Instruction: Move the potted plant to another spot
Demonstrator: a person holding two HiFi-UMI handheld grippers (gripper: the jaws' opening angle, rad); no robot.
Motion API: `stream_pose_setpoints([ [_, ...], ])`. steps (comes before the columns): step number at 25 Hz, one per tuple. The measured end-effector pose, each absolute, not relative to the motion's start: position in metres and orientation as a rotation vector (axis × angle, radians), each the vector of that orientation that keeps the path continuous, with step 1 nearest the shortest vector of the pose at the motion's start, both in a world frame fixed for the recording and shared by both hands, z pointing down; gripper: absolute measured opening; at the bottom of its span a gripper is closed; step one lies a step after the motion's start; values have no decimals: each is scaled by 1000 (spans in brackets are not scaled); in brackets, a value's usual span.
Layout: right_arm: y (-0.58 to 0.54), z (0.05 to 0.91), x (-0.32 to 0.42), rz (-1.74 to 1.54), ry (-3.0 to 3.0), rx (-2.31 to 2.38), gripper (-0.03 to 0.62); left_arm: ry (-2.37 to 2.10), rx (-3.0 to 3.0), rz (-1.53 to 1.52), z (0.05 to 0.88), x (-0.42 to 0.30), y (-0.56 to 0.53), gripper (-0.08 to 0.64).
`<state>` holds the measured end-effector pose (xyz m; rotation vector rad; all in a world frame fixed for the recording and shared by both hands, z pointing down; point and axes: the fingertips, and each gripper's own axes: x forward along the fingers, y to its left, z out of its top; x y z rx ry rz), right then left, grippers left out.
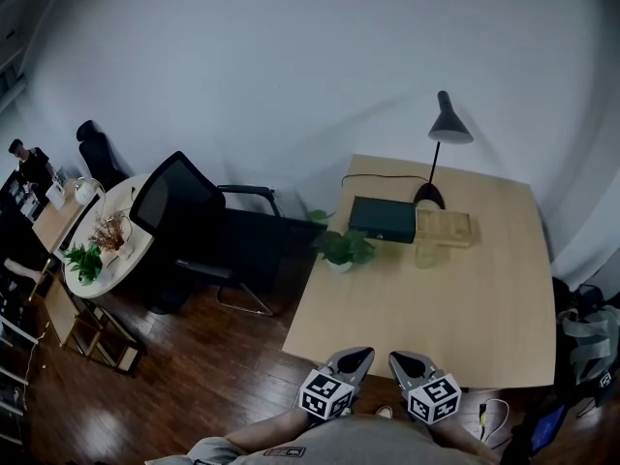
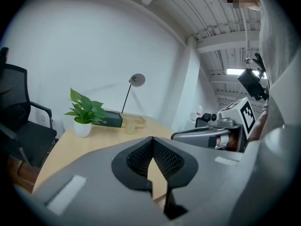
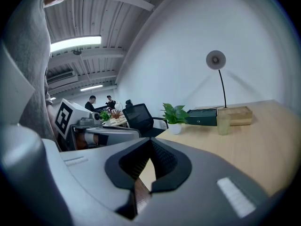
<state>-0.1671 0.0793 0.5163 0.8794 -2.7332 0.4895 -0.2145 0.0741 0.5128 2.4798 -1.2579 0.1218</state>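
A light wooden square table (image 1: 484, 298) carries a black desk lamp (image 1: 449, 126) at its twelve o'clock edge. A dark green rectangular box (image 1: 382, 219) lies at eleven o'clock, with a shallow wooden tray (image 1: 444, 227) just beside it at its three o'clock. A pale translucent cup (image 1: 427, 254) stands at the tray's seven o'clock, and a black mesh office chair (image 1: 179, 211) stands off the table's nine o'clock side.

At the bottom centre of the head view, the left gripper (image 1: 360, 353) and right gripper (image 1: 399, 356) are smooth grey tapered shells. Each carries a white cube with black square markers (image 1: 326, 395). The left gripper view shows black ribbed pads (image 2: 136, 157) lining a dark recess, and a pale rectangular strip (image 2: 66, 194) at lower left. The person wears a grey top (image 1: 358, 444).
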Motion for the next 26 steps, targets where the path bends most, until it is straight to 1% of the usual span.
stream_pose_setpoints([
  [26, 84, 519, -171, 508, -2749, 871, 6, -1268, 2438, 123, 519, -217, 86, 2],
])
